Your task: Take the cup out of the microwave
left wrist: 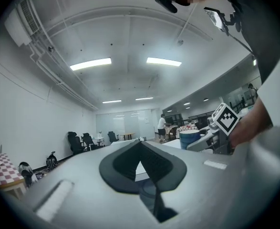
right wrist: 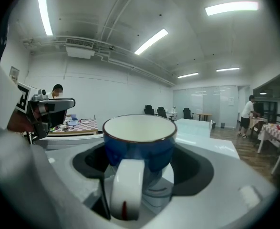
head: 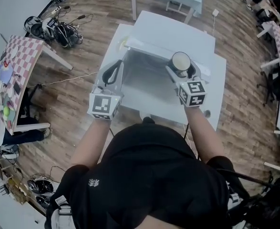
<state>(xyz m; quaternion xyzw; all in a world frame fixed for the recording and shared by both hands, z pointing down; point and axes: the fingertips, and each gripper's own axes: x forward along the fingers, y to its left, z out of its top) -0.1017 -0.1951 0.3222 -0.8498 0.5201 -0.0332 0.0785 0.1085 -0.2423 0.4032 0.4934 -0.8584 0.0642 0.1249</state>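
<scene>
since the cup (right wrist: 140, 142) sits upright with its mouth level, i judge i'm carrying it that way so nothing could tip out as it leaves the white box i take for the microwave (head: 178, 35). the right gripper (head: 181, 69) has its fingers (right wrist: 197, 171) spread wide and pressed on the blue body from 9 and 3 o'clock. the white handle (right wrist: 125, 190) points back at the camera at 6 o'clock, so it lies in the gap between them and not under a pad. in the right gripper view i see open room and ceiling around the rim and no oven walls. i read that as the cup being out of the cavity, held in the air above the front of the box, at about 1 o'clock in the head view.

the left gripper (head: 112, 70) hangs at 9 o'clock of the cup, well apart from it. its fingers (left wrist: 120, 163) are drawn together at the tips with nothing between them. i reckon it is parked there to stay clear of the load. the worktop (head: 216, 94) shows bare white at 4 o'clock of the cup, a likely place to set it
</scene>
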